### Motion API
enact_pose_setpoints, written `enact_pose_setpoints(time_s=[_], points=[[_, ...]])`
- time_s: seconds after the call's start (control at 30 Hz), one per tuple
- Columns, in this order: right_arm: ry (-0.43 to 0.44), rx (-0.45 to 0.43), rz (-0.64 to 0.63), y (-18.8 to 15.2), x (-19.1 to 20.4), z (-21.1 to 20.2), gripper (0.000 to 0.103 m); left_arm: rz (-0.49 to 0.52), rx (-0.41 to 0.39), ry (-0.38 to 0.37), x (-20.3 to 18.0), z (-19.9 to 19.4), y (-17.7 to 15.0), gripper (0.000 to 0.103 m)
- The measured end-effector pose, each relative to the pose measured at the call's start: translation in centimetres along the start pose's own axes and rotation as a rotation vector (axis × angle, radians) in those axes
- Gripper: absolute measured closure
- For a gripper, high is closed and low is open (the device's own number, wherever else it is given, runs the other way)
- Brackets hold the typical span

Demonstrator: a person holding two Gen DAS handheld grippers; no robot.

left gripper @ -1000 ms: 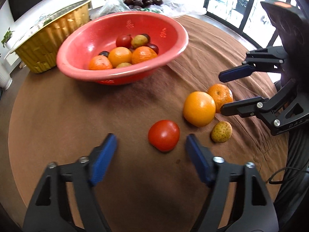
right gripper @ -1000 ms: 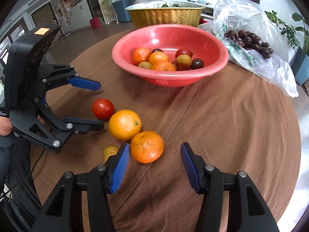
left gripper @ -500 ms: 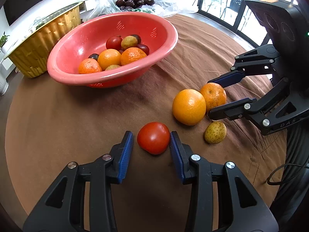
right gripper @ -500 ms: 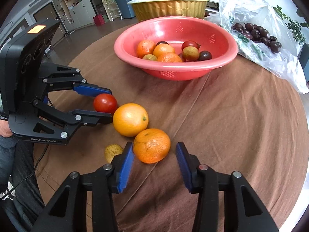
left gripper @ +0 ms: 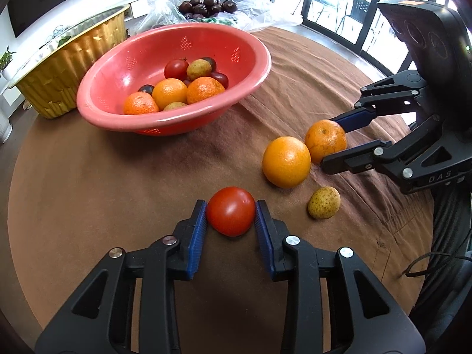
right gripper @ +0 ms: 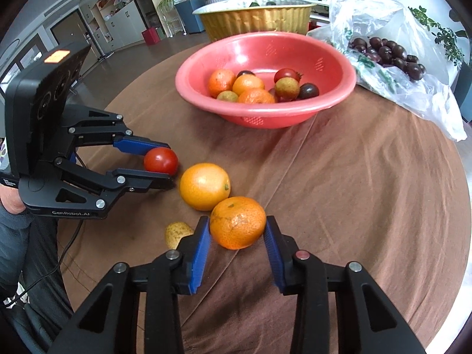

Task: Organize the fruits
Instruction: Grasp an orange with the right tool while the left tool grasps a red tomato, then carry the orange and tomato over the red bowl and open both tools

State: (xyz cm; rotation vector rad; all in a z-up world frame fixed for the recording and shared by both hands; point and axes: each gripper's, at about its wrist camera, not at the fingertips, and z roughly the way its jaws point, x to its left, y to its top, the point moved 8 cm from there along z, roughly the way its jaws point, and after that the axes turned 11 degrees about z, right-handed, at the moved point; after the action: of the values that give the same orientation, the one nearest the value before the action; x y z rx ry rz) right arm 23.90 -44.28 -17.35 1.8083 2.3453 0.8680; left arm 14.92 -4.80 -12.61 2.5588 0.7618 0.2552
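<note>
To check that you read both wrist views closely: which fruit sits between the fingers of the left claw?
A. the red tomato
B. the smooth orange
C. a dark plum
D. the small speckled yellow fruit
A: in the left wrist view the left claw has its blue pads against both sides of the red tomato on the brown cloth.

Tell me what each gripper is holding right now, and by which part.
Left gripper is shut on the red tomato, pads on its two sides. Right gripper clamps the tangerine across its sides. Both fruits are on the tablecloth.
</note>
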Motion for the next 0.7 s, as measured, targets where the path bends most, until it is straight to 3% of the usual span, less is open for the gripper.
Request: enact_pose_setpoints(time_s=[0.37, 0.7], points=[[-0.021, -0.072, 0.02, 1.5, -1.2, -3.4, 0.064, -0.023, -0.083, 0.039, 1.2, -3.7, 1.6, 0.072], [-0.042, -0.185, 0.011, 7.5, -0.5, -6.5, 0.064, -0.05, -0.171, 0.106, 6.6, -6.4, 7.8, 0.072]])
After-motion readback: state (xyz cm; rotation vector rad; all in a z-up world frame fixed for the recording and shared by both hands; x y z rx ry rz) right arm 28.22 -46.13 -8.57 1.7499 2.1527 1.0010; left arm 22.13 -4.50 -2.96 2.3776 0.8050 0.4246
